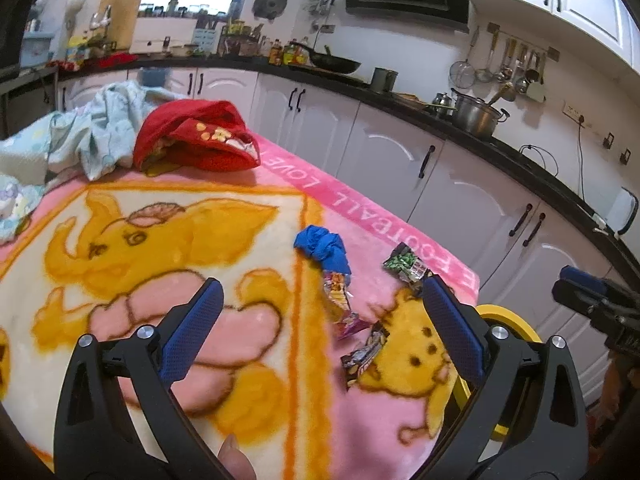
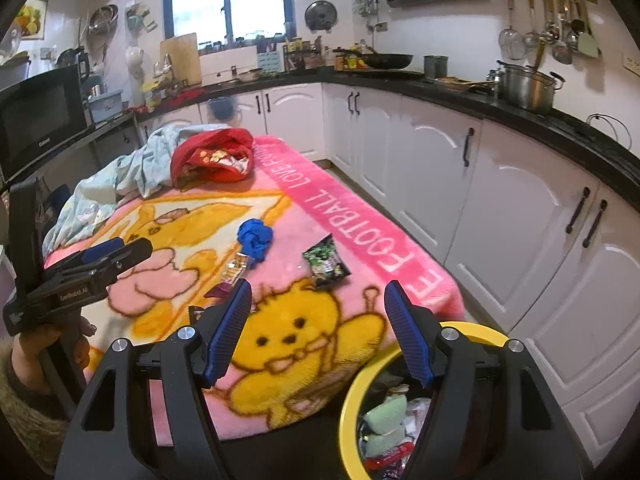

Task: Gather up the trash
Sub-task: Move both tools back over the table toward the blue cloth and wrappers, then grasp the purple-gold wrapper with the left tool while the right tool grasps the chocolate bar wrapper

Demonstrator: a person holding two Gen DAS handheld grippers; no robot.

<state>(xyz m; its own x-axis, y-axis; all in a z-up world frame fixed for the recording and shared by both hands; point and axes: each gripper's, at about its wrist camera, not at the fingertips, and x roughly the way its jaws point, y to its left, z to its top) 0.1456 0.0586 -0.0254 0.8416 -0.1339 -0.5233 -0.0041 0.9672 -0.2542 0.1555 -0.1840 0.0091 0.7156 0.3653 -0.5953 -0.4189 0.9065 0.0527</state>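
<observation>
Both black grippers with blue ribbed pads gape wide and hold nothing above a pink fleece blanket [image 1: 360,208] printed with yellow cartoon animals.

The left gripper [image 1: 320,320] hovers over a purple-orange snack wrapper [image 1: 342,304] and a dark crumpled wrapper [image 1: 362,356]; a green-black foil packet [image 2: 326,262] and a crumpled blue wrapper [image 2: 255,238] lie further on. The right gripper [image 2: 318,332] hangs over the blanket's near edge beside a yellow-rimmed trash bin [image 2: 472,330] already holding litter.
</observation>
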